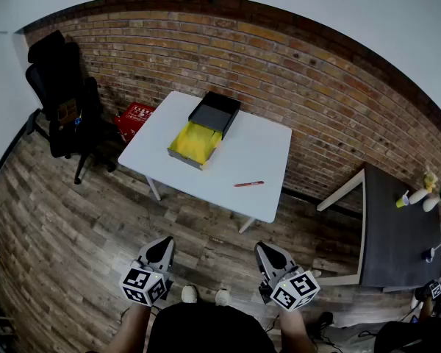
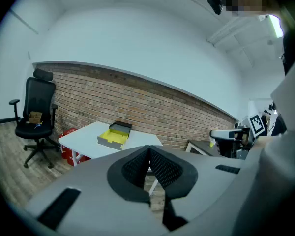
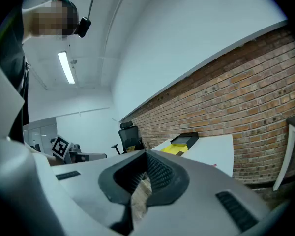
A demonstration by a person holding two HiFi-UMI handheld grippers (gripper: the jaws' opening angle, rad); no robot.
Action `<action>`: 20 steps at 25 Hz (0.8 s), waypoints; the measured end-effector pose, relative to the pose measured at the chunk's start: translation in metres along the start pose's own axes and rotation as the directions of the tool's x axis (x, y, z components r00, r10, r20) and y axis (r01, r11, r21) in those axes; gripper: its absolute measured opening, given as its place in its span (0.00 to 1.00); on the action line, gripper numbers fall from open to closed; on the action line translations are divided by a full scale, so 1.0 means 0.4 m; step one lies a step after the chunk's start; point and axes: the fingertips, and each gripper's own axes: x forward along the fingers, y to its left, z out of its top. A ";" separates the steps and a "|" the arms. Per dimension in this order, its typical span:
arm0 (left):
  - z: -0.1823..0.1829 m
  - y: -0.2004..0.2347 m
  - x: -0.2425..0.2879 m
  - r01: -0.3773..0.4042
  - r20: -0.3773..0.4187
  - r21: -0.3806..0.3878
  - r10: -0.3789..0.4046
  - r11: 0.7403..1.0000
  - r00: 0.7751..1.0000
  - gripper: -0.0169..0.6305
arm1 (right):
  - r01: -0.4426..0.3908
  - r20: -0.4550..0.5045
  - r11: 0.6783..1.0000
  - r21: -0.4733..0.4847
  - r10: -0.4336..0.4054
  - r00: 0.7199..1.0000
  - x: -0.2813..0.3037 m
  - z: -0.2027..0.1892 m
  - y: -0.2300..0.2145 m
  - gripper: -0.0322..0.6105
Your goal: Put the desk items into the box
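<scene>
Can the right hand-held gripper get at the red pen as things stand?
Probably not yet: the right hand-held gripper hangs well short of the table, though nothing blocks the pen.

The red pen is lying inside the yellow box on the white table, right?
No. The red pen is not inside the yellow box; it lies on the white table, apart from the box, as the head view shows.

Chair: black wheeled office chair [image 1: 62,98], far left.
Crate: red plastic crate [image 1: 134,118] on the floor, just beside the chair.
Table: dark-topped, white-legged side table [image 1: 397,234], far right.
Floor: wood-plank floor [image 1: 73,226].
</scene>
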 end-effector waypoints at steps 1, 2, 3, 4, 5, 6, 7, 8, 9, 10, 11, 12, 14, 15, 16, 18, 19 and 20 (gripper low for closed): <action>0.001 -0.001 -0.004 0.001 0.003 -0.001 -0.001 1.000 1.000 0.05 | -0.001 -0.001 1.000 -0.001 0.001 1.000 -0.001 -0.001 0.003 0.08; 0.001 -0.002 -0.007 0.002 0.005 -0.001 -0.002 1.000 1.000 0.05 | -0.003 -0.001 1.000 -0.001 0.003 1.000 -0.002 -0.001 0.006 0.08; 0.001 -0.003 -0.010 0.003 0.007 -0.001 -0.003 1.000 1.000 0.05 | -0.003 -0.002 1.000 -0.003 0.003 1.000 -0.004 -0.002 0.009 0.08; 0.000 -0.005 -0.012 0.006 0.009 -0.001 -0.006 1.000 1.000 0.05 | -0.003 -0.003 1.000 -0.004 0.003 1.000 -0.006 -0.003 0.011 0.08; 0.000 -0.007 -0.013 0.010 0.010 0.001 -0.010 1.000 1.000 0.05 | -0.001 -0.003 1.000 -0.006 0.001 1.000 -0.008 -0.005 0.012 0.08; 0.000 -0.009 -0.014 0.014 0.011 0.002 -0.014 1.000 1.000 0.05 | 0.002 -0.003 1.000 -0.007 -0.002 1.000 -0.010 -0.006 0.014 0.08; 0.000 -0.010 -0.014 0.019 0.012 0.004 -0.019 1.000 1.000 0.05 | 0.004 -0.003 1.000 -0.009 -0.004 1.000 -0.011 -0.006 0.015 0.08; 0.001 -0.011 -0.016 0.023 0.011 0.005 -0.023 1.000 1.000 0.05 | 0.007 -0.004 1.000 -0.010 -0.007 1.000 -0.012 -0.007 0.017 0.08; 0.001 -0.011 -0.017 0.026 0.010 0.006 -0.026 1.000 1.000 0.05 | 0.010 -0.005 1.000 -0.010 -0.010 1.000 -0.012 -0.008 0.020 0.08; 0.001 -0.010 -0.019 0.028 0.009 0.007 -0.028 1.000 1.000 0.05 | 0.012 -0.006 1.000 -0.011 -0.012 1.000 -0.013 -0.009 0.022 0.08; 0.001 -0.009 -0.021 0.030 0.008 0.008 -0.030 1.000 1.000 0.05 | 0.014 -0.007 1.000 -0.010 -0.014 1.000 -0.014 -0.010 0.025 0.08; -0.001 -0.006 -0.025 0.030 0.006 0.009 -0.030 1.000 1.000 0.05 | 0.013 -0.008 1.000 -0.008 -0.013 1.000 -0.014 -0.013 0.029 0.08; -0.005 0.002 -0.032 0.031 0.005 0.007 -0.031 1.000 1.000 0.05 | 0.008 -0.012 1.000 -0.001 -0.008 1.000 -0.013 -0.020 0.039 0.08; -0.007 0.007 -0.037 0.032 0.006 0.004 -0.032 0.999 0.999 0.05 | 0.010 -0.013 1.000 0.001 -0.010 1.000 -0.011 -0.024 0.043 0.09; -0.008 0.014 -0.040 0.033 0.007 0.002 -0.033 0.999 0.999 0.05 | 0.014 -0.014 1.000 0.004 -0.014 1.000 -0.009 -0.027 0.045 0.08; -0.009 0.025 -0.046 0.039 0.011 0.000 -0.039 0.999 0.999 0.05 | 0.028 -0.013 0.999 0.018 -0.028 1.000 -0.006 -0.030 0.046 0.09; -0.009 0.030 -0.049 0.042 0.013 0.000 -0.042 0.999 0.999 0.05 | 0.034 -0.010 0.999 0.028 -0.034 0.999 -0.005 -0.032 0.046 0.08; -0.010 0.034 -0.051 0.046 0.013 0.003 -0.046 0.999 0.999 0.05 | 0.039 -0.009 0.999 0.036 -0.039 0.999 -0.004 -0.035 0.048 0.09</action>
